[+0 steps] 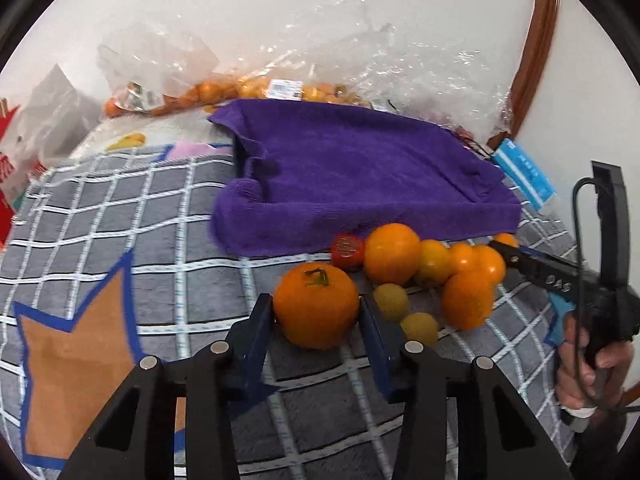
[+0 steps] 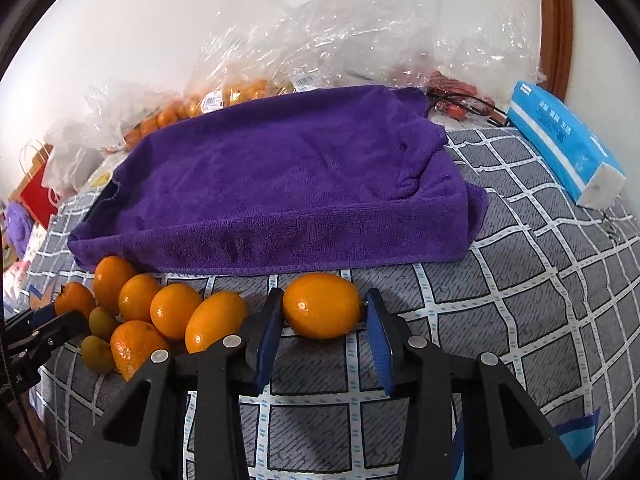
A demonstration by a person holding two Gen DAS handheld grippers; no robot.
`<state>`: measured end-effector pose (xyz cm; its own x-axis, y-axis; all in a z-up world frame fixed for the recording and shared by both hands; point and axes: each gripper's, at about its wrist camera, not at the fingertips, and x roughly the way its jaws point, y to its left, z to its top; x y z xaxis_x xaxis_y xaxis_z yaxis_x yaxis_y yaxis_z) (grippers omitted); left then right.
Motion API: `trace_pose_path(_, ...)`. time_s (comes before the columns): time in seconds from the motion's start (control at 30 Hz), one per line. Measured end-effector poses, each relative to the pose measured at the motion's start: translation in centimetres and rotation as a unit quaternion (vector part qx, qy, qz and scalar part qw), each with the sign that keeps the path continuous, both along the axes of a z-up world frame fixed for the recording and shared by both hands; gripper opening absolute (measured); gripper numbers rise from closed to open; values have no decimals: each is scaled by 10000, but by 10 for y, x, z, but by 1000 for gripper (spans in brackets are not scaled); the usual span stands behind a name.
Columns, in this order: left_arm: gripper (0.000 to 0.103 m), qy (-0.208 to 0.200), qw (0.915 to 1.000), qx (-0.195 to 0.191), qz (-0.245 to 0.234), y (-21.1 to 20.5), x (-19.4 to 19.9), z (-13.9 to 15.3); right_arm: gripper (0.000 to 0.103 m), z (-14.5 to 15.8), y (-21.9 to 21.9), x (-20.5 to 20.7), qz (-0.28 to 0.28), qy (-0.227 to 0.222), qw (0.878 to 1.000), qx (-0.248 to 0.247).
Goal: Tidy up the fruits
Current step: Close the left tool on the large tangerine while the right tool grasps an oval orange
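Both grippers, left gripper (image 1: 316, 310) and right gripper (image 2: 323, 312), are built from black frames with silver bolts. Blue pads (image 2: 269, 336) are fitted. A black cable (image 1: 580, 240) and "DAS" lettering are seen.

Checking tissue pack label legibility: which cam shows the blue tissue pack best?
Right wrist: the whole blue tissue pack lies unobstructed, top face and white end visible. Left wrist shows only a distorted sliver of it past the purple towel, near the image edge.

Purple towel (image 2: 280, 184), orange fruits (image 2: 176, 310), grey white-checked blanket (image 2: 520, 280).
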<state>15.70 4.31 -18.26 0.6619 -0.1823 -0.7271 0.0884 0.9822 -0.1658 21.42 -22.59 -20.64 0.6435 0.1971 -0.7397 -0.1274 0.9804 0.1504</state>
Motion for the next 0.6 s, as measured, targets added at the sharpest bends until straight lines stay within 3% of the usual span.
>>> trace_pose_path(0.27, 42, 140, 9995, -175, 214, 3, 10, -7, 40, 2, 4, -2, 29, -31, 10000, -22)
trace_pose_path(0.47, 41, 86, 9953, -904, 331, 21, 7, -11, 40, 3, 7, -3, 14, -58, 9999, -115)
trace_pose_path(0.6, 41, -62, 9954, -897, 344, 21, 3, -8, 40, 5, 6, -6, -26, -124, 9998, -131)
